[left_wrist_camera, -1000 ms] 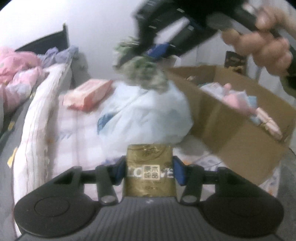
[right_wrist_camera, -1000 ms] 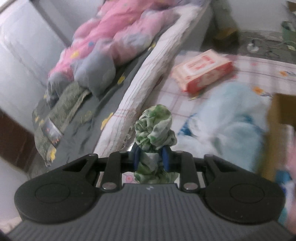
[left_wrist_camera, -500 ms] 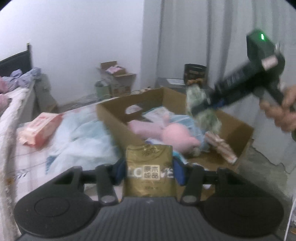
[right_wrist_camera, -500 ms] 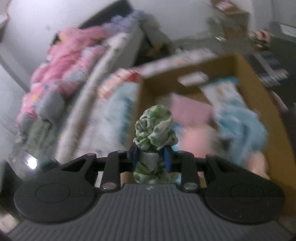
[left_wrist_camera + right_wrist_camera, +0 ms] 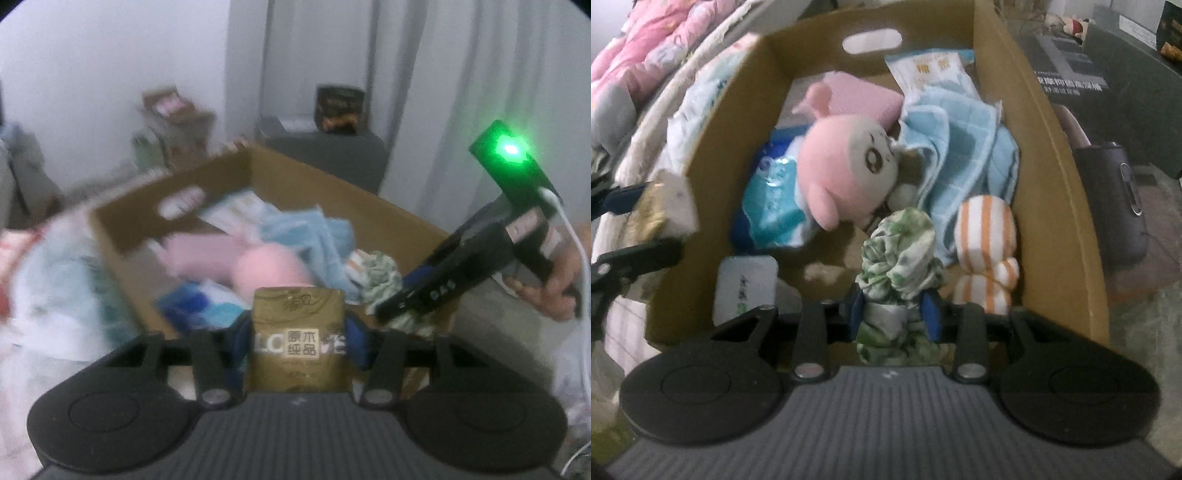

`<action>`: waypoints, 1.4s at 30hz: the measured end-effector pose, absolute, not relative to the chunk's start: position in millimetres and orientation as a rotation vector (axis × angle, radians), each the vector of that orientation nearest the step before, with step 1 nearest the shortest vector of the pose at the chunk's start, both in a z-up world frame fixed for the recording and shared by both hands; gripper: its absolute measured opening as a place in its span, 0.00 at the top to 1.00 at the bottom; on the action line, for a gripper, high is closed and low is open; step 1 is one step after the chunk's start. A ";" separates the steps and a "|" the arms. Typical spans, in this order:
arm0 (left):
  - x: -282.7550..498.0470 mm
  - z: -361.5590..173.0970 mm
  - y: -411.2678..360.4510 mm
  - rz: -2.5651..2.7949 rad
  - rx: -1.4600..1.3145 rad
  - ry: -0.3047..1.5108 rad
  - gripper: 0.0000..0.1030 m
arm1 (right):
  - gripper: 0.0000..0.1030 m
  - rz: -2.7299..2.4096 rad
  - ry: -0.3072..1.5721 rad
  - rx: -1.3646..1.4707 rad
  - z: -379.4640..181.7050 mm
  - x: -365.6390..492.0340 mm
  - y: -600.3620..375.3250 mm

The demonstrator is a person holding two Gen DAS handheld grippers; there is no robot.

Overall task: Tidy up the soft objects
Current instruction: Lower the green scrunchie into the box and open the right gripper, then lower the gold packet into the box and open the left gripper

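My left gripper [image 5: 299, 332] is shut on a gold tissue pack [image 5: 299, 343] and holds it just before the near edge of the cardboard box [image 5: 110, 236]. My right gripper [image 5: 894, 314] is shut on a green-and-white cloth bundle [image 5: 897, 254] and holds it over the near end of the box [image 5: 1063, 206]. The box holds a pink plush toy [image 5: 846, 173], a light blue towel [image 5: 967, 147], an orange-striped cloth [image 5: 986, 236] and several packets. The right gripper also shows in the left wrist view [image 5: 391, 299], at the box's right edge.
A bed with a pink quilt [image 5: 653, 48] lies left of the box. A pale blue bag [image 5: 55, 280] lies beside the box on the left. A dark appliance [image 5: 1115, 199] stands right of the box. A small table [image 5: 332, 147] with a dark carton stands behind it.
Both grippers swung from the bed towards the box. The right gripper with the green cloth has come down over the box's near end. The left gripper has come closer to the box.
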State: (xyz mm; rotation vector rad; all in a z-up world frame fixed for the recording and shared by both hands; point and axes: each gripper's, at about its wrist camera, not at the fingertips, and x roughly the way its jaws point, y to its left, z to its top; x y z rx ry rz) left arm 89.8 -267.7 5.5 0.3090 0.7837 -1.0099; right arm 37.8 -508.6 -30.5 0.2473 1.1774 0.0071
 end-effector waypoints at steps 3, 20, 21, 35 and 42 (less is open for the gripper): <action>106.0 -9.4 -294.5 -1.021 0.281 0.906 0.48 | 0.67 0.016 1.174 0.248 -29.6 35.2 -513.4; 133.4 -53.4 -361.9 -0.940 0.195 1.122 0.43 | 0.65 -0.003 1.144 0.350 -35.5 20.0 -539.6; 133.2 -53.2 -361.6 -0.940 0.193 1.124 0.43 | 0.65 0.001 1.143 0.356 -35.5 19.3 -539.9; 125.9 6.2 -319.5 -0.929 0.152 0.998 0.43 | 0.48 -0.011 1.151 0.346 -37.4 33.6 -534.3; 122.9 26.1 -272.7 -0.891 0.137 0.934 0.43 | 0.42 -0.019 1.047 0.358 -17.0 31.6 -534.4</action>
